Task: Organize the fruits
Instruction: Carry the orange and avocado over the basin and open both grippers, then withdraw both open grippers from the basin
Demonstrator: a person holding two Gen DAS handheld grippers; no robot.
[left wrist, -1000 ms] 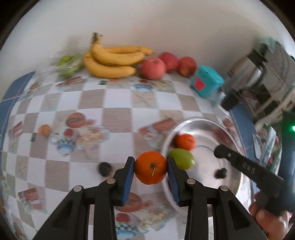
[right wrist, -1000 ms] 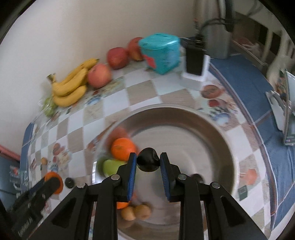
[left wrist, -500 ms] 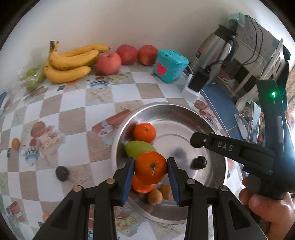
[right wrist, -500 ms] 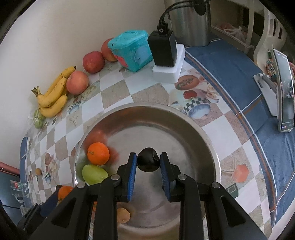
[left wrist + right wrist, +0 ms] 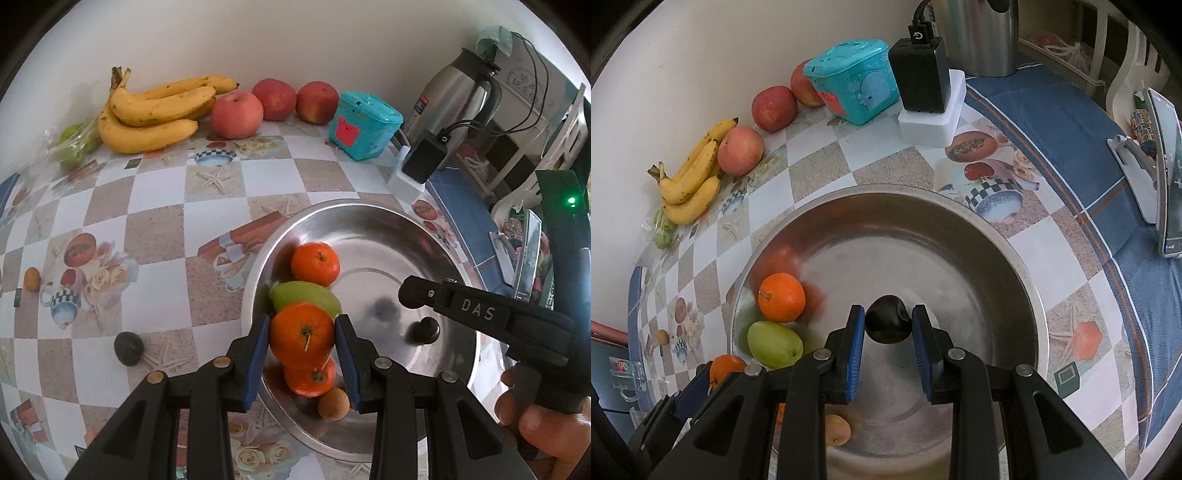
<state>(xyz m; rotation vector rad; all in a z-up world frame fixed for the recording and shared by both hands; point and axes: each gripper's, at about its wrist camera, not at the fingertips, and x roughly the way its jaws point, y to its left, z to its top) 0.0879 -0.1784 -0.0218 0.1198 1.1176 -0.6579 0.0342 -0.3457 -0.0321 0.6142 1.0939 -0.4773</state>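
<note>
My left gripper [image 5: 301, 338] is shut on an orange [image 5: 302, 334] and holds it over the near left part of the steel bowl [image 5: 369, 212]. In the bowl lie another orange [image 5: 315, 263], a green mango [image 5: 295, 293], a third orange [image 5: 310, 376] and a small brown fruit [image 5: 333, 403]. My right gripper [image 5: 888, 325] is shut on a dark plum [image 5: 888, 323] above the bowl's [image 5: 886, 192] middle; it also shows in the left wrist view [image 5: 424, 329]. A second dark plum [image 5: 128, 348] lies on the table left of the bowl.
Bananas [image 5: 155, 110], three red apples [image 5: 236, 114] and a bag of green fruit [image 5: 75, 142] line the back wall. A teal box [image 5: 364, 125], a black charger on a white block [image 5: 925, 96] and a steel kettle [image 5: 458, 96] stand behind the bowl. A phone on a stand [image 5: 1160, 173] is at right.
My left gripper has carried the orange from beside the bowl to over its near left part. My right gripper has kept the plum and moved over the bowl's middle.
</note>
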